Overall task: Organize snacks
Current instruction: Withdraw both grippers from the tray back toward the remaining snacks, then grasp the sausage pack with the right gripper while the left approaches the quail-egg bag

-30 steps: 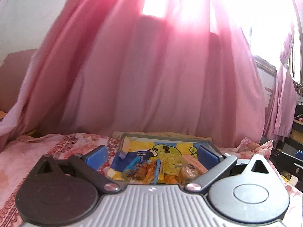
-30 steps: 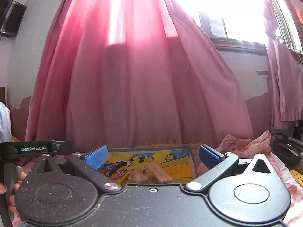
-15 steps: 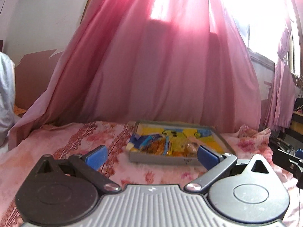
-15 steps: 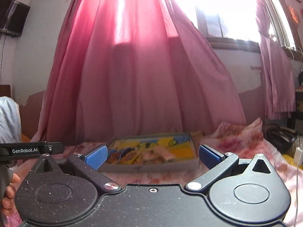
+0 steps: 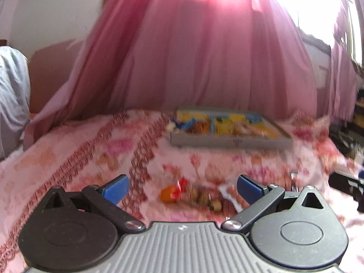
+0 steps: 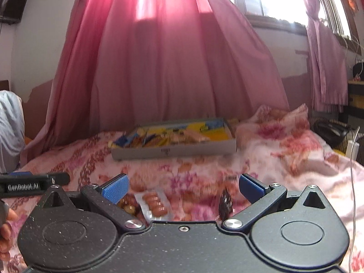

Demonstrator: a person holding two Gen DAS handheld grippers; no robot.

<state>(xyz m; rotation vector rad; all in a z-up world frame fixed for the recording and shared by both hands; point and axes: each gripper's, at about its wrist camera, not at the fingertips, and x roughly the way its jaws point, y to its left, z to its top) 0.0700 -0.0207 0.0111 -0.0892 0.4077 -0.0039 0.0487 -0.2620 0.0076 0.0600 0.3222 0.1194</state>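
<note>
A grey tray [image 5: 229, 141] with a yellow cartoon lining holds several snack packets and sits far back on the bed; the right wrist view shows the tray [image 6: 175, 151] too. My left gripper [image 5: 180, 187] is open above loose snacks on the bedspread: an orange and red sweet [image 5: 173, 193] and brown wrapped pieces [image 5: 206, 199]. My right gripper [image 6: 183, 187] is open over a clear packet of brown sausages [image 6: 155, 204], a dark wrapped piece [image 6: 225, 202] and golden sweets [image 6: 128, 204]. Neither gripper holds anything.
The pink floral bedspread [image 5: 79, 159] covers the bed. Pink curtains [image 6: 163, 63] hang behind the tray. Crumpled floral cloth [image 6: 279, 132] lies right of the tray. A person's fingers [image 6: 6, 227] and the other gripper's black bar [image 6: 29, 183] show at left. Dark furniture [image 5: 350, 136] stands at right.
Both grippers have pulled back from the tray toward the near side of the bed and tipped down, so loose snacks on the bedspread now lie between their fingers. Both stay open.
</note>
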